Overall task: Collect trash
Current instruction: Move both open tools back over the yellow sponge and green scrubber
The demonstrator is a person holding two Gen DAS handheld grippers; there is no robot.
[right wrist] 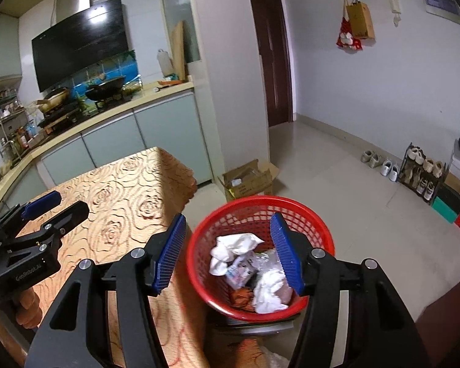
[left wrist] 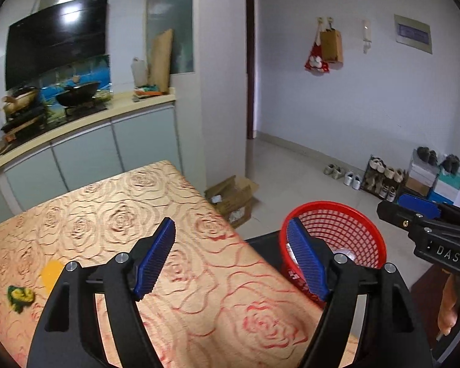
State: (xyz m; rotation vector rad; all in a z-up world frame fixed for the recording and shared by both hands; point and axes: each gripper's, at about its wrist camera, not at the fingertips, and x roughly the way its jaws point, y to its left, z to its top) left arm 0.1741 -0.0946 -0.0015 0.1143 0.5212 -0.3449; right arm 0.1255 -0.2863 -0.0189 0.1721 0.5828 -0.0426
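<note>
1. Yellow-green scrap (left wrist: 20,297): lower left of the left wrist view, lying on the rose-patterned table (left wrist: 113,214). Looks crumpled and soft, judged light and yielding; best pinched across its bunched middle. What it is made of cannot be told.

2. Flat yellow patch (left wrist: 52,271): just right of the scrap. Whether loose litter or a mark on the cloth cannot be told; if loose, thin and hard to lift, so take it from an edge.

3. Left gripper (left wrist: 231,257): centre of the same view, over the table's right edge. Jaws stand apart, nothing between them.

4. Right gripper (right wrist: 228,253): centre of the right wrist view, above the basket. Jaws apart, empty.

5. Red mesh basket (right wrist: 291,207): right of the table, lower centre of frame. Holds crumpled white tissue (right wrist: 234,247), a printed wrapper (right wrist: 240,273) and clear film; all judged light, soft and unbreakable.
</note>
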